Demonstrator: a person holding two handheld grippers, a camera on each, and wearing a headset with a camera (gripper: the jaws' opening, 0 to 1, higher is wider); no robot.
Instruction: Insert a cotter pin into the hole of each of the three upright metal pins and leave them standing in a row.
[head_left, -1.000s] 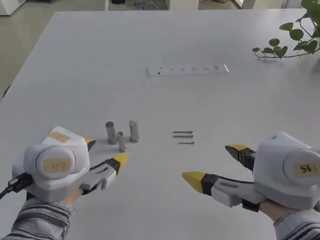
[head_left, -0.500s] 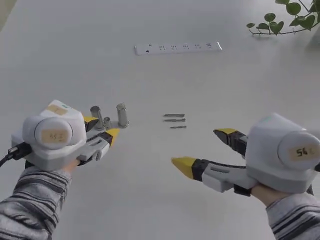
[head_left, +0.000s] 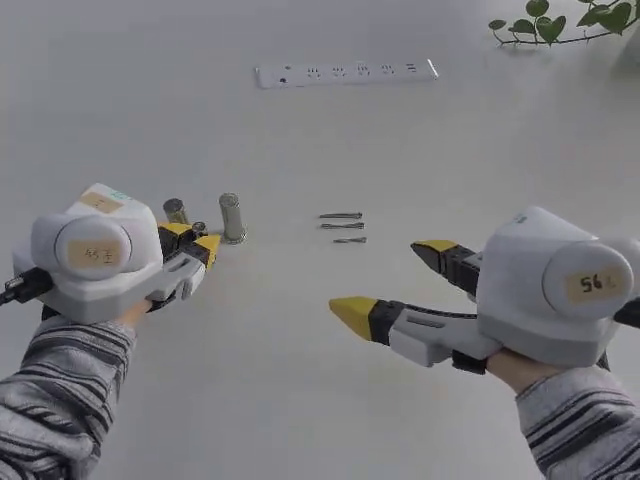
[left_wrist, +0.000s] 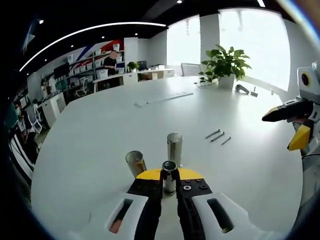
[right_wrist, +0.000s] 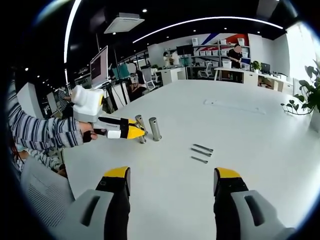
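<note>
The left gripper (head_left: 192, 236) is held low over the left part of the white table (head_left: 300, 390), and its jaws are pressed in on the short metal pin (head_left: 199, 228), which is seen upright between the yellow tips in the left gripper view (left_wrist: 169, 176). The tall metal pin (head_left: 231, 217) stands just beside those tips on the right, and the third metal pin (head_left: 176, 211) stands just behind them on the left; whether either is touched cannot be told. The three cotter pins (head_left: 342, 227) lie flat in a short stack of parallel lines, well apart from the metal pins, with bare table between. The right gripper (head_left: 391, 276) is held nearer the person, its jaws spread wide with nothing between them. Open surface is left all around both grippers. A power strip (head_left: 346, 72) lies farther back, and a plant (head_left: 560, 22) reaches in at the far right corner.
</note>
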